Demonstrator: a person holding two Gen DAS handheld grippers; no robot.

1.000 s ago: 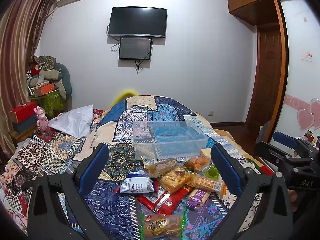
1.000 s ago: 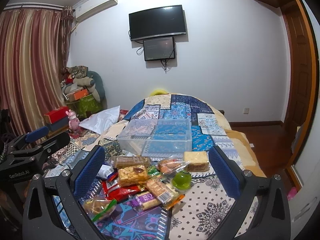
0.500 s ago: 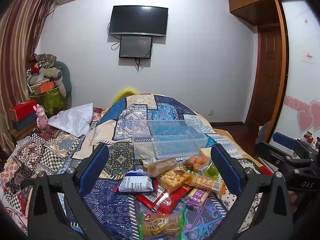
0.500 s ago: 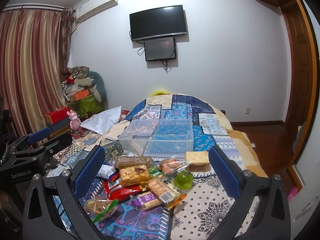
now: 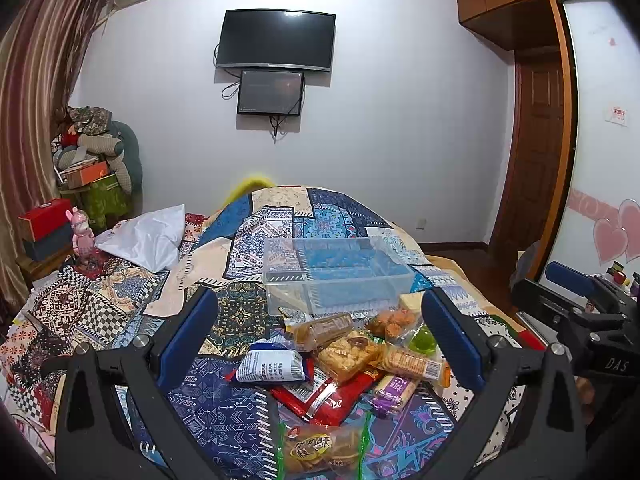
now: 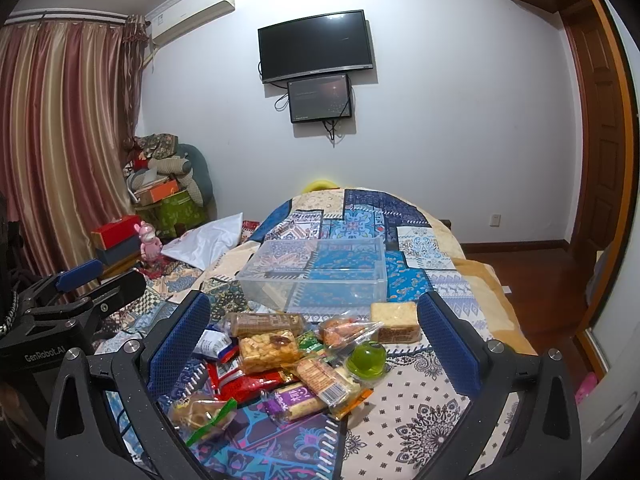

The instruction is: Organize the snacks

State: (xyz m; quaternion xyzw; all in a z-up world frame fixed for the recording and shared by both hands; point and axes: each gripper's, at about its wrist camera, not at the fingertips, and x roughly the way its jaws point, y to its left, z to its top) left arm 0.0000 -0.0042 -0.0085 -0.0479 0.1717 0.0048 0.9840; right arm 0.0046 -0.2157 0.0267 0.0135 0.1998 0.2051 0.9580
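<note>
Patchwork bed [image 5: 120, 308], snack pile [image 6: 288, 360] overlapping, labels unreadable, clear bin [image 6: 316, 276] behind, both tongs [image 5: 320, 336] [image 6: 312, 344] wide.

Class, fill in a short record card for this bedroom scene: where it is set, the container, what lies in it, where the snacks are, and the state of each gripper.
Setting: patchwork bedspread on a bed
Container: clear plastic bin, standing beyond the snacks
Bin contents: no snacks visible inside
Snacks: pile of wrapped snacks in front of the bin, with a green jelly cup at its right edge
Left gripper: open, holding nothing
Right gripper: open, holding nothing
</note>
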